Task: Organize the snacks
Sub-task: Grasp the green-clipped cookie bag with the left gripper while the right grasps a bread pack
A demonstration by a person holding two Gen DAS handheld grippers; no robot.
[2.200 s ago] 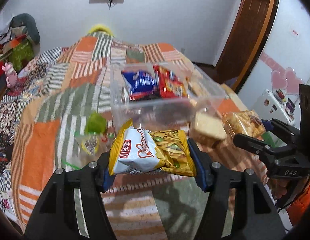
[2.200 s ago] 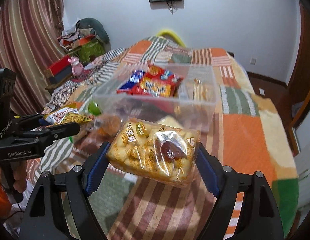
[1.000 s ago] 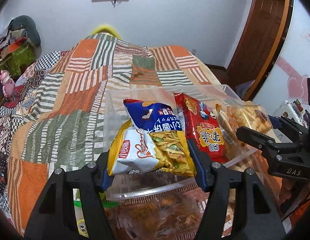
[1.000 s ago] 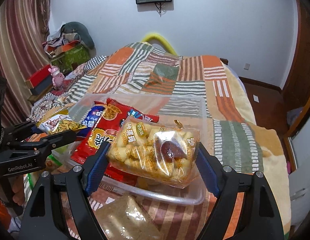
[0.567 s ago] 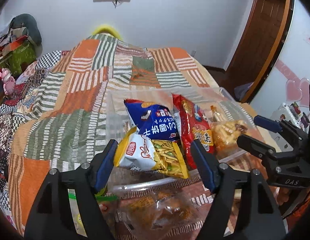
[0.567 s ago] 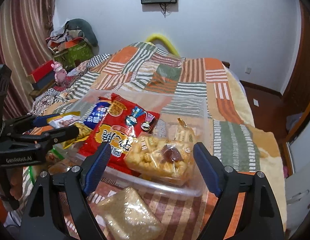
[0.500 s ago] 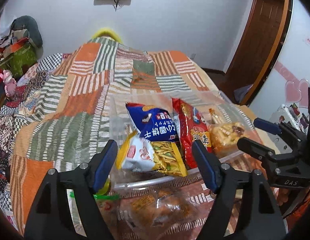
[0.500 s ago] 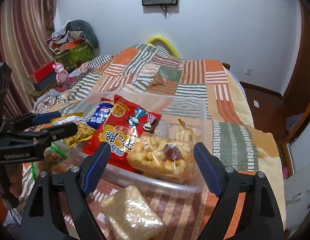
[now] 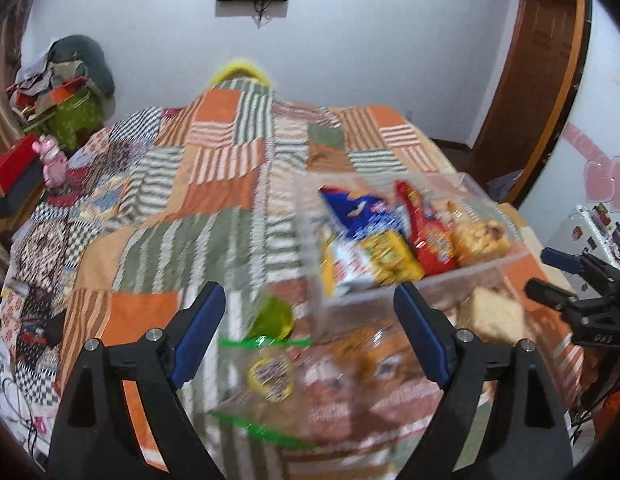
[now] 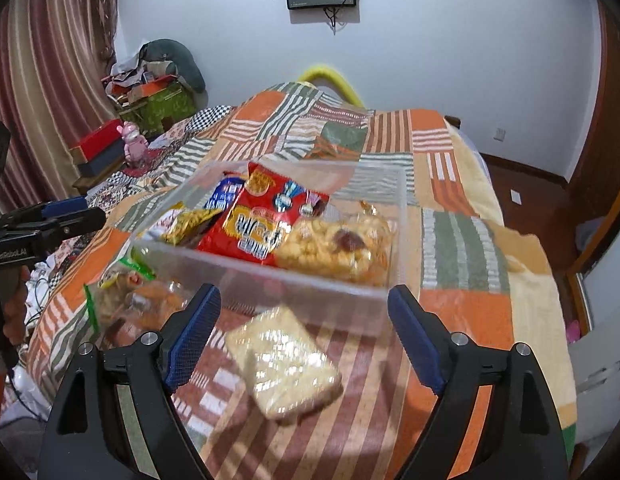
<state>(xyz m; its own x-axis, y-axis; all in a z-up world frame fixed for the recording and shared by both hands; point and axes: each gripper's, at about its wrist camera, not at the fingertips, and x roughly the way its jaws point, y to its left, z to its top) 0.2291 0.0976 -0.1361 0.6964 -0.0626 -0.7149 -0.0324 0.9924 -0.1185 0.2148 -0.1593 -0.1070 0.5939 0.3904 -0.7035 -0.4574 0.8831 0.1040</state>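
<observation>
A clear plastic bin [image 10: 310, 276] [image 9: 506, 264] sits on the patchwork bed. Inside lie a blue bag [image 9: 362, 212], a white-and-yellow chip bag [image 9: 370, 260] [image 10: 186, 224], a red bag [image 10: 262, 220] [image 9: 426, 228] and a clear bag of puffed snacks [image 10: 334, 248] [image 9: 478, 240]. My left gripper [image 9: 306, 320] is empty, its jaws still opening, hanging over loose packets on the near side of the bin. My right gripper [image 10: 302, 320] stands open and empty above a pale cracker pack [image 10: 282, 364], just in front of the bin.
Loose packets lie in front of the bin: a green-topped bag [image 9: 270, 316], a clear pastry bag [image 9: 350, 364] [image 10: 150, 300]. The quilt [image 9: 170, 208] stretches bare to the left. Clutter and a pink toy [image 10: 132, 140] sit at the far left; a door [image 9: 542, 64] stands at the right.
Both grippers let go of their bags, which now lie in the bin. Both drew back from the bin, the left one also swinging left, and its jaws spread wider.
</observation>
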